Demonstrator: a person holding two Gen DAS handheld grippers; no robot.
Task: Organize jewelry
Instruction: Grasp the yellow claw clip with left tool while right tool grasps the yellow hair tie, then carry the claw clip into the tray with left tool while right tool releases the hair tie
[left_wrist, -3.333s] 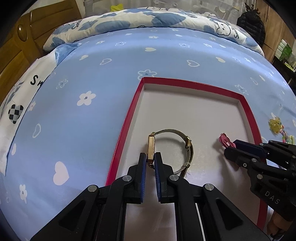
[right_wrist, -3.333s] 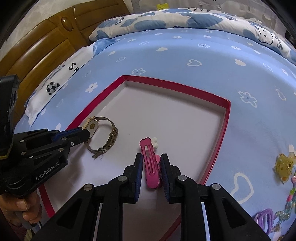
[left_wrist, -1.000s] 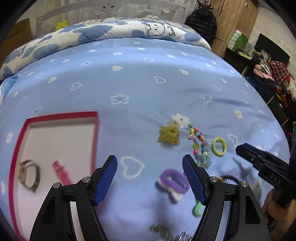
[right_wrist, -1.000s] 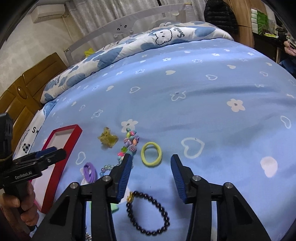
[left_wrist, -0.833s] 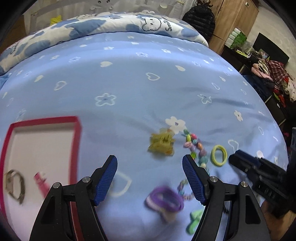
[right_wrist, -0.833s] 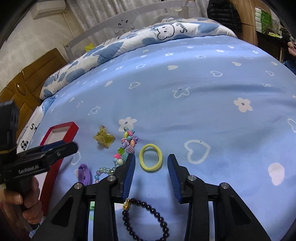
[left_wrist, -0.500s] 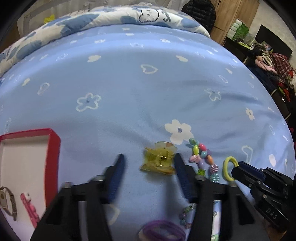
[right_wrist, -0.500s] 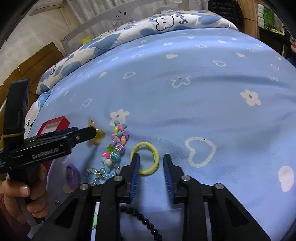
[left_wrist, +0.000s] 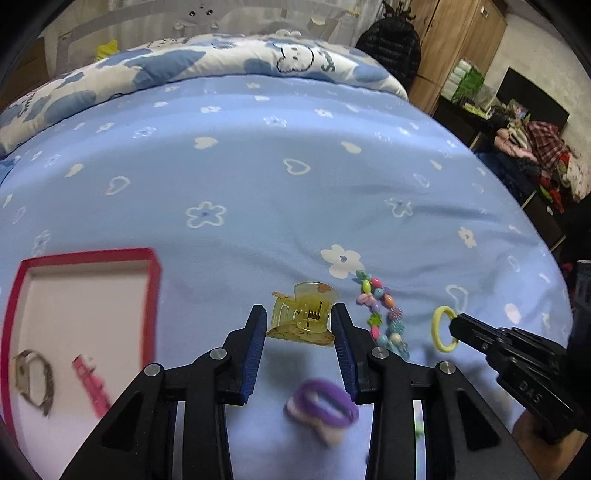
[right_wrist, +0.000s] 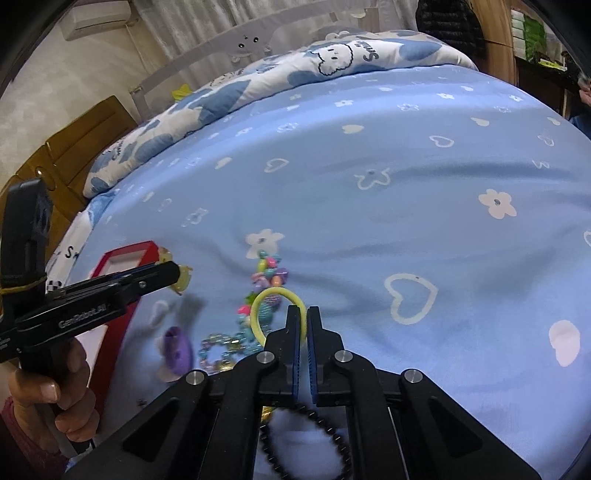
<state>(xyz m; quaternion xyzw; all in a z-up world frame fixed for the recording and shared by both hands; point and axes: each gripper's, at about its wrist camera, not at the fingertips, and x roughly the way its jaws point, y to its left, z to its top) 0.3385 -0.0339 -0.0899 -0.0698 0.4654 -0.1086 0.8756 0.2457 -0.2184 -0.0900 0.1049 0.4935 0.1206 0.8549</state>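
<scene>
A yellow claw hair clip (left_wrist: 303, 316) lies on the blue bedsheet, and the blue pads of my left gripper (left_wrist: 298, 324) stand on either side of it, touching or nearly touching it. My right gripper (right_wrist: 306, 320) is shut on the rim of a yellow hair tie (right_wrist: 263, 303), which also shows in the left wrist view (left_wrist: 441, 329). The red-rimmed tray (left_wrist: 153, 280) at the left holds a gold watch (left_wrist: 35, 380) and a pink hair clip (left_wrist: 92, 384).
A colourful bead bracelet (left_wrist: 380, 314) lies between the clip and the hair tie. A purple scrunchie (left_wrist: 322, 406) lies under my left gripper. A black bead bracelet (right_wrist: 306, 443) lies under my right gripper. Pillows (left_wrist: 207, 66) line the far bed edge.
Both grippers left the watch and pink clip in the tray and moved right. The left jaws narrowed around the yellow claw clip. The right jaws shut on the yellow hair tie.
</scene>
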